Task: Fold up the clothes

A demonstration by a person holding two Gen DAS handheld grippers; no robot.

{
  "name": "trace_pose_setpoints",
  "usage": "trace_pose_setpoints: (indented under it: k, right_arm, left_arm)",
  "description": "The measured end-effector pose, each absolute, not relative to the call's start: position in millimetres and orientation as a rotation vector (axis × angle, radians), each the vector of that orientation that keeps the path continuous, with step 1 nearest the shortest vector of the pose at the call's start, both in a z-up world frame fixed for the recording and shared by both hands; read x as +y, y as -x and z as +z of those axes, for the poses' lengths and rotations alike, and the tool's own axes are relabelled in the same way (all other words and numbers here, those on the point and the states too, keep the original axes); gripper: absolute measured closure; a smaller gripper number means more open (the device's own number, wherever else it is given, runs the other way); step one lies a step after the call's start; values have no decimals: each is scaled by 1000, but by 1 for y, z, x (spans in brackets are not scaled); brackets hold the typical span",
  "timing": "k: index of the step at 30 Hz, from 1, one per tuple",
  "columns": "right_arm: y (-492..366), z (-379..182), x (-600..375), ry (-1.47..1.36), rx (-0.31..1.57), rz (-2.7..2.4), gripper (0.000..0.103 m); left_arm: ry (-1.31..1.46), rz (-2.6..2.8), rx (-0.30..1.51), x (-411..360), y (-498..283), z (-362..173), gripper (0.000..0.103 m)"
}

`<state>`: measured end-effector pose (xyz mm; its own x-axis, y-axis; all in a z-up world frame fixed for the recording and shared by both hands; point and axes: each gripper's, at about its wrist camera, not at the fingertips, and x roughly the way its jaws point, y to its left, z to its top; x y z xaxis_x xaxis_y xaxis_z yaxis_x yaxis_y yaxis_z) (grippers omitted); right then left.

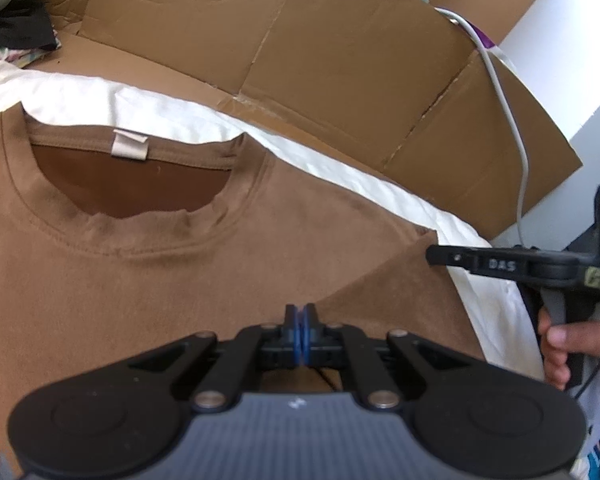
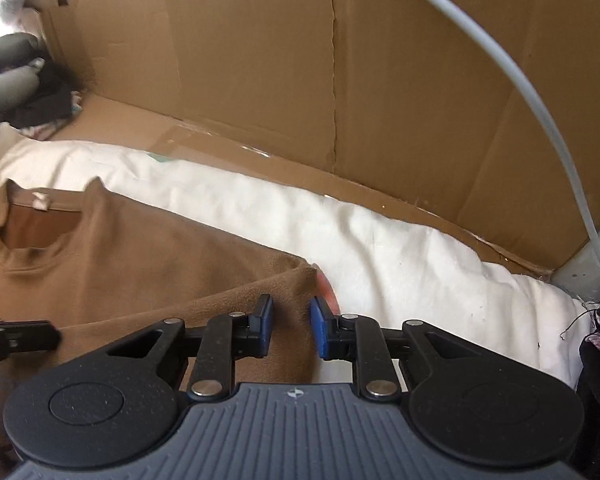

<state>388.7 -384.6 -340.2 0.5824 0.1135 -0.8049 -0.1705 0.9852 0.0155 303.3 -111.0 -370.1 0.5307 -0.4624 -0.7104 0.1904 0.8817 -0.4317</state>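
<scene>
Brown cardboard (image 2: 260, 60) stood behind a white sheet (image 2: 380, 240). On the sheet lay a brown T-shirt (image 1: 180, 280), flat, with its neck hole facing up. The left tool (image 1: 301, 320) was shut tight, and I could not tell if it held any cloth. The right tool (image 2: 290, 328) was open over the shirt's folded sleeve edge.

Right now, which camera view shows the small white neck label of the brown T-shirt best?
The left wrist view: the small white neck label is large and sharp inside the collar. The right wrist view shows it tiny and blurred at far left.
</scene>
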Motion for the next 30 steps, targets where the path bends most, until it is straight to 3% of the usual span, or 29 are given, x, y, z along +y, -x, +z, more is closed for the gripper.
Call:
trace_pose_setpoints:
  k: [9,14,17,21,30]
  right_arm:
    - [-412,-347,-386,84,980,129,83]
    - [-430,-350,-413,-197,1067,67,83]
    - [-435,-343,-416,-188,1108,88,81]
    - [-416,-321,-424,-165,1078,150,74]
    - [-342,-279,-448,-149,1031,197,74]
  left_arm:
    - [307,-397,941,-111,-303,-372,101]
    - [304,-402,946,-112,-306,-373,101]
    - [302,-414,966,-111,-313,-373,101]
    - [311,-419,983,-111,-319,-374,101]
    - [310,-424,1010,-109,-307,-362,93]
